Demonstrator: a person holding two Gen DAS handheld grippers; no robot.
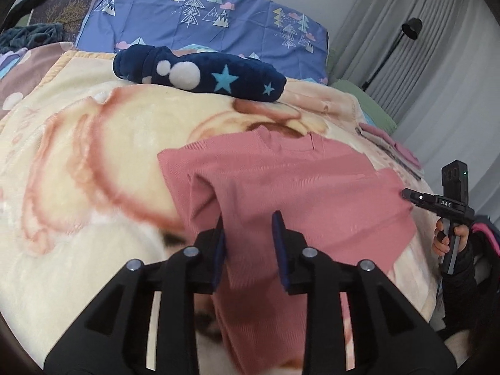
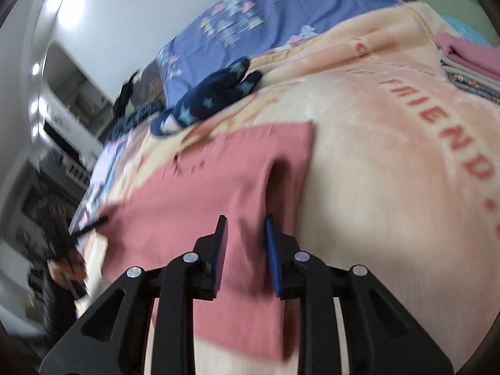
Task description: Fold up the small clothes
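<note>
A small pink ribbed top lies spread on a cream blanket on the bed, neckline at the far side. My left gripper is open, its blue pads on either side of the top's left sleeve and side, above the cloth. My right gripper is open over the top's other side, beside a raised fold by the right sleeve. The right gripper also shows at the right edge of the left wrist view, held in a hand. The right wrist view is blurred.
A navy plush garment with stars lies at the far side of the blanket. A blue patterned pillow is behind it. A stack of folded clothes sits at the right. A floor lamp and grey curtains stand beyond.
</note>
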